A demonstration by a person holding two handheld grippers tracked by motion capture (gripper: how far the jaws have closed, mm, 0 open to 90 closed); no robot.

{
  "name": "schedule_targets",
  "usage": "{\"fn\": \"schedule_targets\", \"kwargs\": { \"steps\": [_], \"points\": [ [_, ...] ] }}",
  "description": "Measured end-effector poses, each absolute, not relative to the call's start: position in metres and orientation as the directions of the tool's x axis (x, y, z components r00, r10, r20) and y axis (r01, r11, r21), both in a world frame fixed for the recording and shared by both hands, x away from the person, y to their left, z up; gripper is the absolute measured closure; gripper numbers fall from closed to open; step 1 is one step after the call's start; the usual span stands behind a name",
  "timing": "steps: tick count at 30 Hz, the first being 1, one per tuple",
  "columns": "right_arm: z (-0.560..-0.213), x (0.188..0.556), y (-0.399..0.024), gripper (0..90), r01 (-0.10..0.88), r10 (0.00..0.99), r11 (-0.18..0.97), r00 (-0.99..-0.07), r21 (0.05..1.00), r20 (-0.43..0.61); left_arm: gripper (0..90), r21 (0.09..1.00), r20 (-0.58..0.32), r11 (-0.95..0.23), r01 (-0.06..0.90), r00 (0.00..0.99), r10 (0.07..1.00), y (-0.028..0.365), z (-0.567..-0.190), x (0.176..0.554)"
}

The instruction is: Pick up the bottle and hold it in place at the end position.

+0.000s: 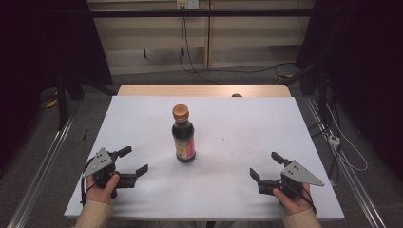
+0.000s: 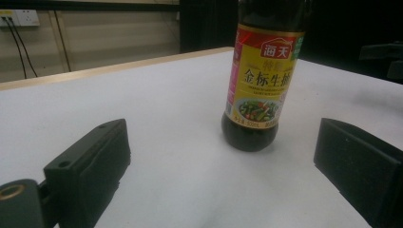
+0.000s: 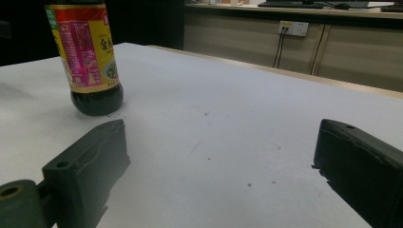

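White-topped table (image 1: 142,118) (wooden far edge), cables (image 1: 223,71) on grey floor (image 1: 47,137).

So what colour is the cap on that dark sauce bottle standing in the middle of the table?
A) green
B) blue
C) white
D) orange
D: in the high view the bottle stands upright on the white table and its cap is plainly orange.

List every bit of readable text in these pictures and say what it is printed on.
"海天": white characters on the red band atop the bottle's label.
"金标生抽": dark characters on the yellow label.
The small print under them, the print below the food picture and the pink side panel are too small or blurred to read.
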State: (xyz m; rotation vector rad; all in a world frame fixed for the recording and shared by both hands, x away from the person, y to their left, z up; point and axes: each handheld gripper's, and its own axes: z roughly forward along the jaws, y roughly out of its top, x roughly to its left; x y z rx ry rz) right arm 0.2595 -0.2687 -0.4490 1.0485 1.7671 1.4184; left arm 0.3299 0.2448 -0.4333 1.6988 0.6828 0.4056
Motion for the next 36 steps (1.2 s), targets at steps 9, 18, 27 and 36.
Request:
{"fn": "schedule_targets", "kwargs": {
  "steps": [9,18,27,36],
  "points": [
    [-0.449,0.259,-0.266,4.3,0.189,0.87,0.107,-0.492,0.976,0.0,4.7,0.967,-0.104,-0.119,0.227,0.774,0.624,0.241,-0.433,0.331],
    [-0.449,0.259,-0.267,4.6,0.191,0.873,0.105,-0.487,0.976,0.002,2.7,0.97,-0.113,-0.097,0.223,0.768,0.63,0.23,-0.428,0.335],
    [-0.449,0.259,-0.268,4.1,0.191,0.872,0.1,-0.49,0.976,0.007,3.5,0.968,-0.133,-0.085,0.238,0.766,0.628,0.205,-0.42,0.343],
    [-0.449,0.26,-0.269,4.3,0.193,0.872,0.103,-0.489,0.976,0.004,5.0,0.962,-0.141,-0.102,0.253,0.779,0.611,0.187,-0.415,0.346]
  ]
}}
